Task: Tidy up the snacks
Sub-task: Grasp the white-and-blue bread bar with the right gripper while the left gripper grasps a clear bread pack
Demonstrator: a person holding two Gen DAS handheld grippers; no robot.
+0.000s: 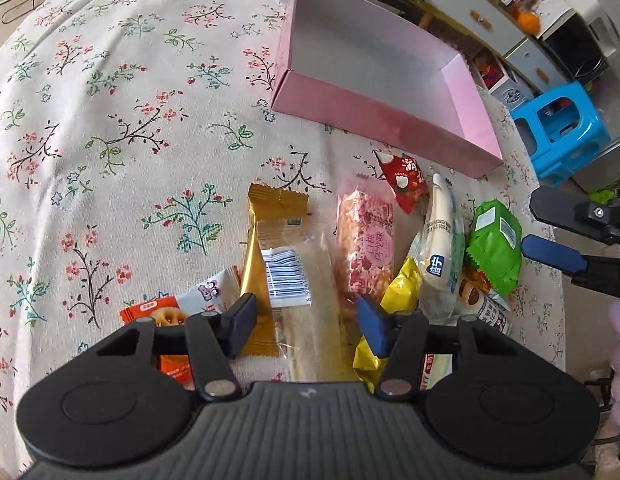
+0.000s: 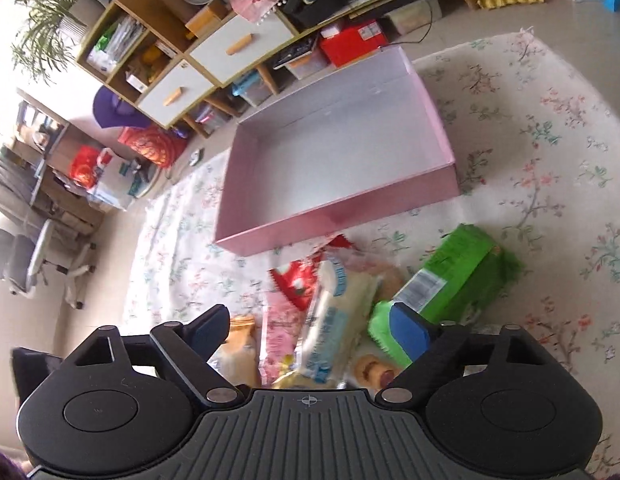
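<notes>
A heap of wrapped snacks lies on the floral tablecloth (image 1: 129, 140) in front of an empty pink box (image 1: 374, 120). My left gripper (image 1: 307, 326) hovers open over a clear packet with a barcode (image 1: 293, 280), its fingers on either side, beside a gold wrapper (image 1: 265, 220). A pink packet (image 1: 368, 240), a red one (image 1: 404, 180), a long white one (image 1: 440, 240) and a green one (image 1: 496, 244) lie to the right. My right gripper (image 2: 310, 330) is open wide above the white packet (image 2: 334, 312), one finger over the green packet (image 2: 458, 276). The pink box (image 2: 330, 216) lies beyond.
An orange packet (image 1: 157, 312) and a yellow one (image 1: 398, 288) lie near my left fingers. The right gripper (image 1: 550, 228) shows at the table's right edge. Off the table stand a blue stool (image 1: 562, 128), a shelf unit (image 2: 213, 52) and a chair (image 2: 29, 264).
</notes>
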